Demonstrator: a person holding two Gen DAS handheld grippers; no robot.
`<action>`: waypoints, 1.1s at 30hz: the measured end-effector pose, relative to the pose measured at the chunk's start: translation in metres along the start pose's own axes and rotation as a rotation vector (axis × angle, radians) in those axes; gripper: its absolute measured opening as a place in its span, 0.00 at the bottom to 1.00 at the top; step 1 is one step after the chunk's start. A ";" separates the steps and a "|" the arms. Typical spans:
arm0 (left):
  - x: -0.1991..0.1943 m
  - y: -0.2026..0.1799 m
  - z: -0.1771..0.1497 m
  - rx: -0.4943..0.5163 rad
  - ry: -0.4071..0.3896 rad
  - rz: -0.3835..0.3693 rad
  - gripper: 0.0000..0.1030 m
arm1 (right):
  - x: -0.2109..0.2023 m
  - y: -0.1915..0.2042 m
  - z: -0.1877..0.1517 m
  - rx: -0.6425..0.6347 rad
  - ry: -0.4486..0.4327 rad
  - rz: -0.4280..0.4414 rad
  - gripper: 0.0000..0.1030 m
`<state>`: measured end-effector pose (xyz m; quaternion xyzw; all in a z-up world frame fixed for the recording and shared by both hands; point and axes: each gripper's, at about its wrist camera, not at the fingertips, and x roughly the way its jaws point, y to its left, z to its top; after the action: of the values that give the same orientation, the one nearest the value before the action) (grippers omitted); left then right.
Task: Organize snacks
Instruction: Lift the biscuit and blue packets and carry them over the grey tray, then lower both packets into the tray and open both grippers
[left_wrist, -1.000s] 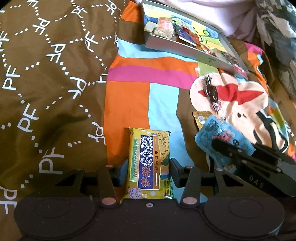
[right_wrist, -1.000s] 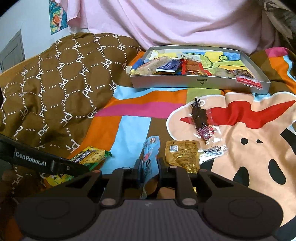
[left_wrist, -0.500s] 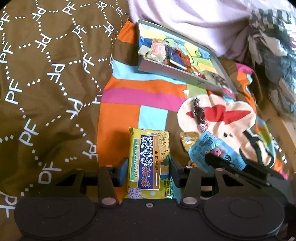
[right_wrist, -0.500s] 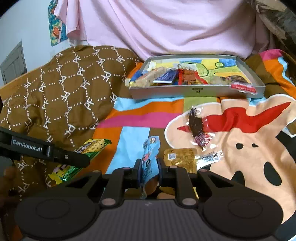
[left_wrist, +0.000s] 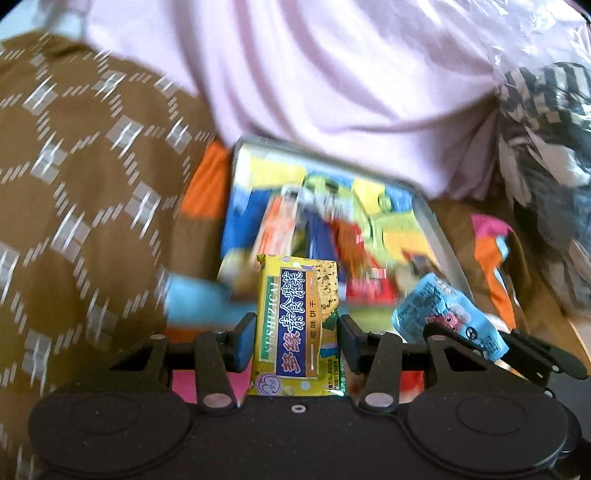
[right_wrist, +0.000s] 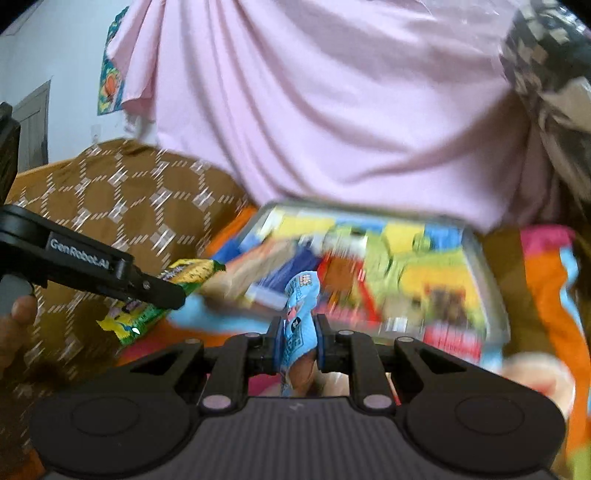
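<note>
Over the bed, just short of the snack tray (left_wrist: 441, 236), left gripper (left_wrist: 297, 334) is clamped on the yellow cracker pack (left_wrist: 295, 325) and right gripper (right_wrist: 298, 341) pinches the blue pouch (right_wrist: 300, 314), both held up, presumably so they'll clear the tray's near wall and drop in.

the left gripper (left_wrist: 297, 338) points forward and down, its fingers (left_wrist: 243, 341) pressed on the two long edges of the yellow biscuit pack (left_wrist: 297, 325), which lies flat between them. the right gripper (right_wrist: 298, 345) is nearly closed, pinching the blue packet (right_wrist: 299, 325) upright. at the far left of the right wrist view a hand (right_wrist: 14, 332) grips the left gripper's handle.
</note>
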<state>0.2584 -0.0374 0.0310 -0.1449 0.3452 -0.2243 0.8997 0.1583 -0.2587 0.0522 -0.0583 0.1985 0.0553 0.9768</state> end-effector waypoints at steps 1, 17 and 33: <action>0.010 -0.005 0.011 0.010 -0.008 0.008 0.47 | 0.010 -0.006 0.007 -0.006 -0.007 -0.003 0.18; 0.132 -0.049 0.074 0.151 -0.001 0.088 0.48 | 0.116 -0.082 0.032 0.133 0.041 -0.060 0.14; 0.102 -0.049 0.072 0.113 -0.061 0.122 0.80 | 0.076 -0.092 0.026 0.230 -0.034 -0.139 0.90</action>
<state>0.3599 -0.1233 0.0464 -0.0792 0.3124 -0.1836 0.9287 0.2502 -0.3393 0.0547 0.0415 0.1826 -0.0345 0.9817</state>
